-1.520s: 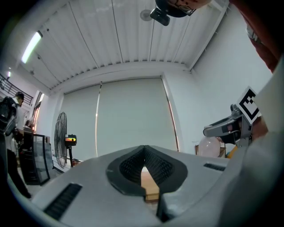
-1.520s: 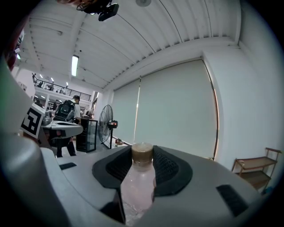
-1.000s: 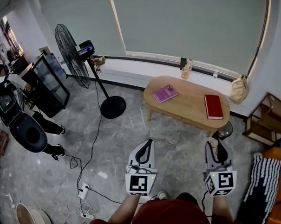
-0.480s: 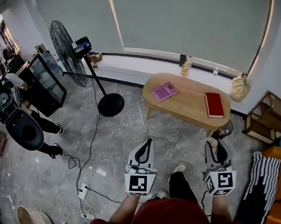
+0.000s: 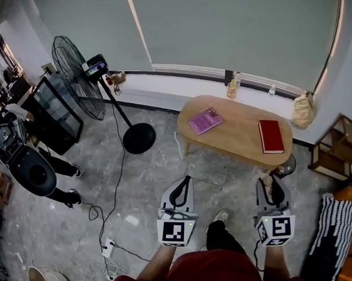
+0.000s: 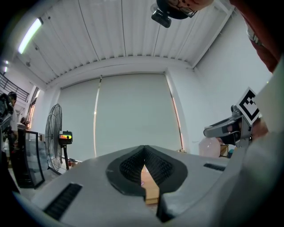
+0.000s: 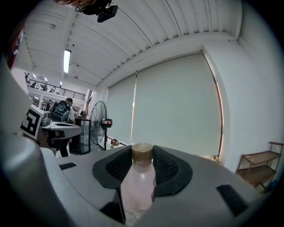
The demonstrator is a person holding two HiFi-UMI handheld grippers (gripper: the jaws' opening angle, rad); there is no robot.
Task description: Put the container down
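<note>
Your right claw (image 7: 143, 156) gripped the bottle (image 7: 137, 193) upright, its cap at the jaw tips, over the floor, near the tabletop (image 5: 237, 137). Your left claw (image 6: 143, 170) was closed on nothing.

Red book (image 5: 271, 136) on wooden table (image 5: 240, 134)

My left gripper (image 5: 183, 185) and right gripper (image 5: 271, 183) over grey floor (image 5: 144, 178), pale container (image 5: 267, 188) between the right one's jaws; ahead of me an oval wooden table (image 5: 239, 138), purple book (image 5: 205, 119) and red book (image 5: 271, 136) well apart on it; standing fan (image 5: 74, 77) at left
</note>
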